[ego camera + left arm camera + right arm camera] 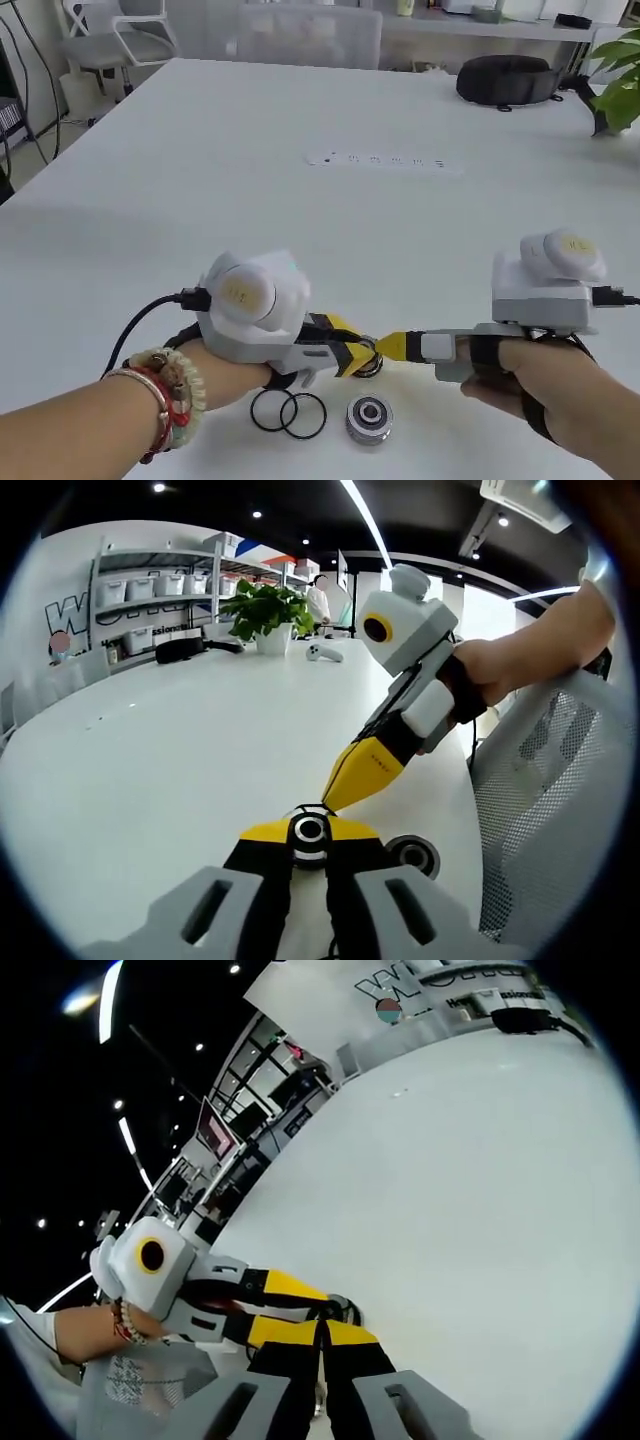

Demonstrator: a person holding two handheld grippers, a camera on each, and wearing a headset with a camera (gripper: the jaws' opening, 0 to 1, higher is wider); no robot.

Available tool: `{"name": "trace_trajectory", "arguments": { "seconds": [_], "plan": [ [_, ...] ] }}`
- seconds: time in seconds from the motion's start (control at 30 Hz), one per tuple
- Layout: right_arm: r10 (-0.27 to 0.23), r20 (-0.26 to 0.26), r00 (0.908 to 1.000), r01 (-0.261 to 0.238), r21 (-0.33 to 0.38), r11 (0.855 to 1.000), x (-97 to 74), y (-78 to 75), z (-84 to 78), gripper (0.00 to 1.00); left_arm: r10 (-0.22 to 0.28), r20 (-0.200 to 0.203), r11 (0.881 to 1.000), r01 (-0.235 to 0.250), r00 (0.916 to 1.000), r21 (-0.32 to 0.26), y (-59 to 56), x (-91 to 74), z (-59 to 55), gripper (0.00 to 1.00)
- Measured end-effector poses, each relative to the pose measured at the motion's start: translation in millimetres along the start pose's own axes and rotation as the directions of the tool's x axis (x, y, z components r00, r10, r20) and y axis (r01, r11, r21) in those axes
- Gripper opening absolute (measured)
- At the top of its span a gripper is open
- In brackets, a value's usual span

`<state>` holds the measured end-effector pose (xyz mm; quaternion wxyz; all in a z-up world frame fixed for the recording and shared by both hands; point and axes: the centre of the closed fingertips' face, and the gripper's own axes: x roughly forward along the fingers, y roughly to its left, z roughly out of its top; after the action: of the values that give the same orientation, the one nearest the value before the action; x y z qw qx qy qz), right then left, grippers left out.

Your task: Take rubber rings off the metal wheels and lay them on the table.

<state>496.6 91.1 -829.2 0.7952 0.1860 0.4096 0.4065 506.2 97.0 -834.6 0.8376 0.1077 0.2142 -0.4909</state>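
In the head view, the left gripper (360, 357) is clamped on a small metal wheel (369, 360), low over the near part of the white table (300, 220). The right gripper (386, 347) comes in from the other side. Its yellow jaws are drawn together to a point that meets the wheel's edge. Whether they pinch rubber there, I cannot tell. Two loose rubber rings (288, 412) lie overlapping on the table, nearer the person than the grippers, and a second wheel (369, 418) rests flat just beside them. A power strip (385, 160) lies farther up the table.

The left gripper view looks along its own jaws. The metal wheel sits gripped between the yellow tips, facing the camera, with the right gripper's point touching its upper rim. The second wheel lies on the table just to the right, and a potted plant (262, 608) stands at the far end.

The right gripper view shows its own jaws nearly closed — a thin slit between them — with the tips at the wheel the left gripper holds.
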Motion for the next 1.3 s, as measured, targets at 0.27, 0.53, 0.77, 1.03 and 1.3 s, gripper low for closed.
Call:
{"name": "trace_trajectory", "arguments": {
  "seconds": [0.27, 0.53, 0.77, 1.03, 1.3],
  "plan": [
    [0.014, 0.005, 0.9999, -0.014, -0.006, 1.000, 0.7, 3.8, 1.6, 0.00, 0.003, -0.001, 1.000, -0.003, 1.0000, 0.005, 0.2, 0.8, -0.5, 0.07],
    [0.033, 0.015, 0.9993, -0.033, -0.018, 0.999, 1.1, 6.5, 4.0, 0.00, 0.007, 0.008, 1.000, -0.006, 0.9999, -0.007, 2.4, 0.5, -0.7, 0.07],
    [0.050, 0.037, 0.9980, -0.050, -0.019, 0.999, -0.1, 10.6, 8.5, 0.00, 0.013, 0.010, 1.000, -0.013, 0.9999, -0.017, 3.5, 0.5, -0.4, 0.06],
    [-0.007, 0.046, 0.9989, 0.008, -0.026, 1.000, -2.6, 3.1, 7.8, 0.00, 0.021, 0.000, 1.000, -0.021, 0.9998, -0.017, 4.1, 0.7, -0.3, 0.06],
    [-0.039, 0.030, 0.9988, 0.040, -0.020, 0.999, -3.5, -1.2, 2.8, 0.00, 0.003, -0.018, 1.000, -0.003, 0.9998, -0.018, 1.4, -0.6, -0.2, 0.07]
  ]
}}
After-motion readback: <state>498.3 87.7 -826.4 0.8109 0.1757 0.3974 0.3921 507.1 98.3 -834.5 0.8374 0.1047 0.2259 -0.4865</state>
